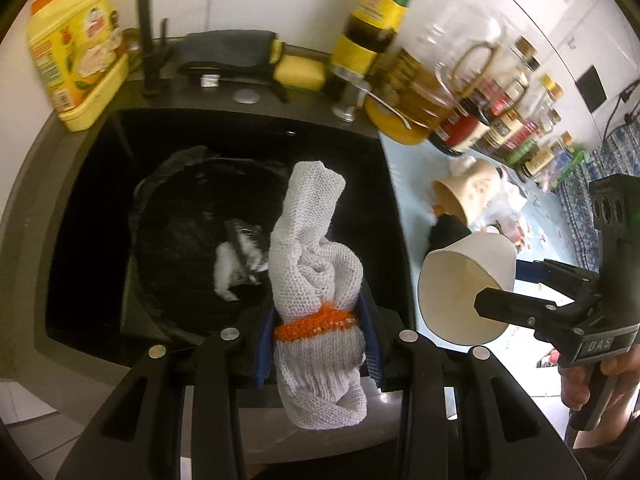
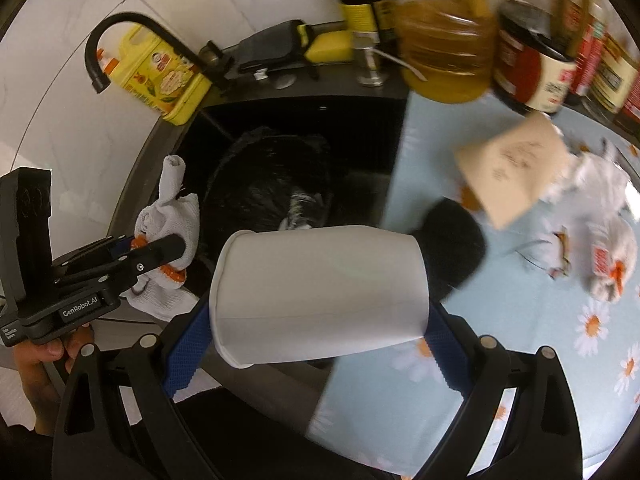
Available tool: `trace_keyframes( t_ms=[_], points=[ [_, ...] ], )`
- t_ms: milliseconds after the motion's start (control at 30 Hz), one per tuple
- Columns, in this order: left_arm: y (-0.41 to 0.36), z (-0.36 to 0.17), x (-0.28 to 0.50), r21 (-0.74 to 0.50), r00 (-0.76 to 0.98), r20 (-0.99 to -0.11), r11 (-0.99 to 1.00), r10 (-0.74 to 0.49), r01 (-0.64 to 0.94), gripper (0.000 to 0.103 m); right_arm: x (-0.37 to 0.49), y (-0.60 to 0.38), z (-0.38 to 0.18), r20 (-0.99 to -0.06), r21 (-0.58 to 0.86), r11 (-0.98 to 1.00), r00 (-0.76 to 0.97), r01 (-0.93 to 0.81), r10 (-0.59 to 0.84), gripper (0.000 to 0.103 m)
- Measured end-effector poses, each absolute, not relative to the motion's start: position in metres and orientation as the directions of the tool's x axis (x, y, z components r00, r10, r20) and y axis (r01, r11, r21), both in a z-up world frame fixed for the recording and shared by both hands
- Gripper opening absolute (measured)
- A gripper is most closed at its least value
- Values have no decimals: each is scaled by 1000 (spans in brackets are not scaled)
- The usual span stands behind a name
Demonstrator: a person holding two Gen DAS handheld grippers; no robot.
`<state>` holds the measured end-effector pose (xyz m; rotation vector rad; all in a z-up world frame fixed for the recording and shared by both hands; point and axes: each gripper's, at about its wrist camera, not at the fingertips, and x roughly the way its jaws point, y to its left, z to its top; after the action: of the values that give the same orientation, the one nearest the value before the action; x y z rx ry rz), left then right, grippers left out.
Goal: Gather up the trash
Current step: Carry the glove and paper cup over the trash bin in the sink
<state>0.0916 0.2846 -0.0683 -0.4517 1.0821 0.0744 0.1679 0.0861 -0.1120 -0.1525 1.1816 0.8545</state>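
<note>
My left gripper (image 1: 318,340) is shut on a white knitted glove with an orange band (image 1: 316,276), held over the black sink (image 1: 92,216). A black bag-lined bin (image 1: 192,232) sits in the sink below, with white scraps in it. My right gripper (image 2: 316,320) is shut on a white paper cup (image 2: 320,292) lying sideways between the blue pads, above the sink's right edge. The cup (image 1: 464,284) also shows in the left wrist view, right of the glove. In the right wrist view the glove (image 2: 168,224) hangs at the left.
On the flowered cloth (image 2: 540,380) lie a beige paper cup (image 2: 508,168), a black round thing (image 2: 452,248) and crumpled white wrappers (image 2: 600,240). Oil and sauce bottles (image 1: 420,92) line the back. A black tap (image 2: 120,36) and a yellow tin (image 1: 76,56) stand behind the sink.
</note>
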Motion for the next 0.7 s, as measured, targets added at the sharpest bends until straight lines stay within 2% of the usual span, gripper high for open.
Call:
trace_keyframes(
  t_ms=[700],
  points=[
    [386, -86, 96, -358, 485, -861, 861, -154, -362, 35, 189, 221, -105, -874, 283, 615, 66, -736, 481, 94]
  ],
)
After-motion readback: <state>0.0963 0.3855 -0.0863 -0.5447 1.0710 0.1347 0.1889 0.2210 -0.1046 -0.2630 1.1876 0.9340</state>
